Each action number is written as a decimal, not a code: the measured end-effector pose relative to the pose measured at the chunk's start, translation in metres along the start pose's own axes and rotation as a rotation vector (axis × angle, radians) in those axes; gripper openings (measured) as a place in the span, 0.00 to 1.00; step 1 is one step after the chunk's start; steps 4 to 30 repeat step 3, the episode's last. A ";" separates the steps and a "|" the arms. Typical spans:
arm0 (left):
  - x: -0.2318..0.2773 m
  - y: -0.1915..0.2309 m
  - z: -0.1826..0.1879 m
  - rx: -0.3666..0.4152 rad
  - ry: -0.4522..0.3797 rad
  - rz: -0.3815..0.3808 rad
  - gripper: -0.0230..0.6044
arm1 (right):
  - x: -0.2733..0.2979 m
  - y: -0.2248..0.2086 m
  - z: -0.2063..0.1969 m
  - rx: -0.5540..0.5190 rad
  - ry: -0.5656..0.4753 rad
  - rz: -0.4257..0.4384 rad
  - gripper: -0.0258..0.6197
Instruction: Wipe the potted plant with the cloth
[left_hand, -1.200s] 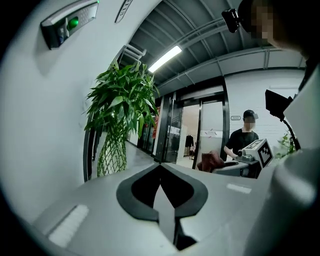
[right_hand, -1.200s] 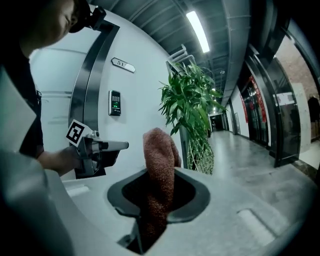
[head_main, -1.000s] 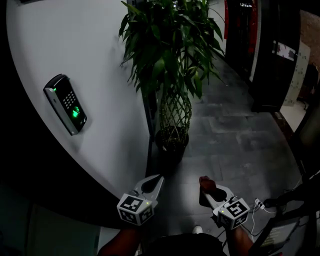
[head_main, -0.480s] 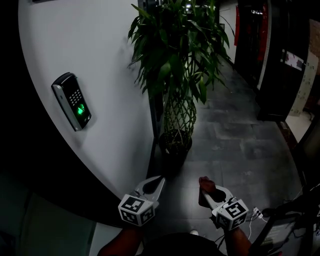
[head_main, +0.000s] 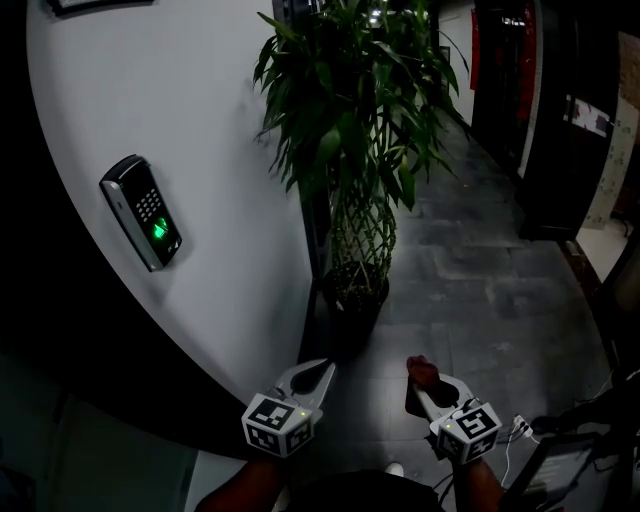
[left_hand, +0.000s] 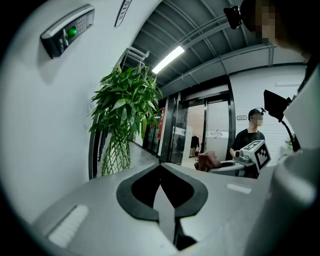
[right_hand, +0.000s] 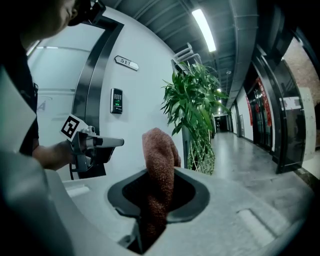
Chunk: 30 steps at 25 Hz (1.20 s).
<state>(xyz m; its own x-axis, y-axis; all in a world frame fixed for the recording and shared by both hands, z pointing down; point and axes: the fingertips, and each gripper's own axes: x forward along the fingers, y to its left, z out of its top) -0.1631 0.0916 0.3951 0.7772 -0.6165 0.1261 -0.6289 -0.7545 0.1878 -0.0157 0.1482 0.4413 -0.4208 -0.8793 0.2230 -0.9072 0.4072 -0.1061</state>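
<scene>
A tall potted plant (head_main: 355, 110) with a braided trunk (head_main: 362, 235) stands in a dark pot (head_main: 354, 300) beside the white wall; it also shows as the plant (left_hand: 125, 105) and the plant (right_hand: 196, 102) in the two gripper views. My right gripper (head_main: 424, 376) is shut on a reddish-brown cloth (right_hand: 159, 165), which sticks up from its jaws; the cloth (head_main: 420, 370) shows at its tip in the head view. My left gripper (head_main: 318, 372) is shut and holds nothing. Both grippers hang near the floor, short of the pot.
A keypad reader (head_main: 142, 210) with a green light hangs on the curved white wall (head_main: 200, 130) at left. Grey tiled corridor floor (head_main: 480, 290) runs ahead, with dark glass doors (head_main: 545, 120) on the right. A person (left_hand: 252, 135) stands behind in the left gripper view.
The view has shifted slightly toward the plant; both grippers sit a little lower in the picture. The cloth stays gripped and the left jaws stay shut.
</scene>
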 end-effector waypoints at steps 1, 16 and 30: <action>0.000 0.000 0.000 -0.001 0.000 -0.003 0.07 | 0.001 0.001 -0.001 0.000 0.009 0.005 0.13; 0.001 0.000 0.001 -0.004 -0.001 -0.006 0.07 | 0.004 0.002 -0.003 -0.010 0.027 0.013 0.13; 0.001 0.000 0.001 -0.004 -0.001 -0.006 0.07 | 0.004 0.002 -0.003 -0.010 0.027 0.013 0.13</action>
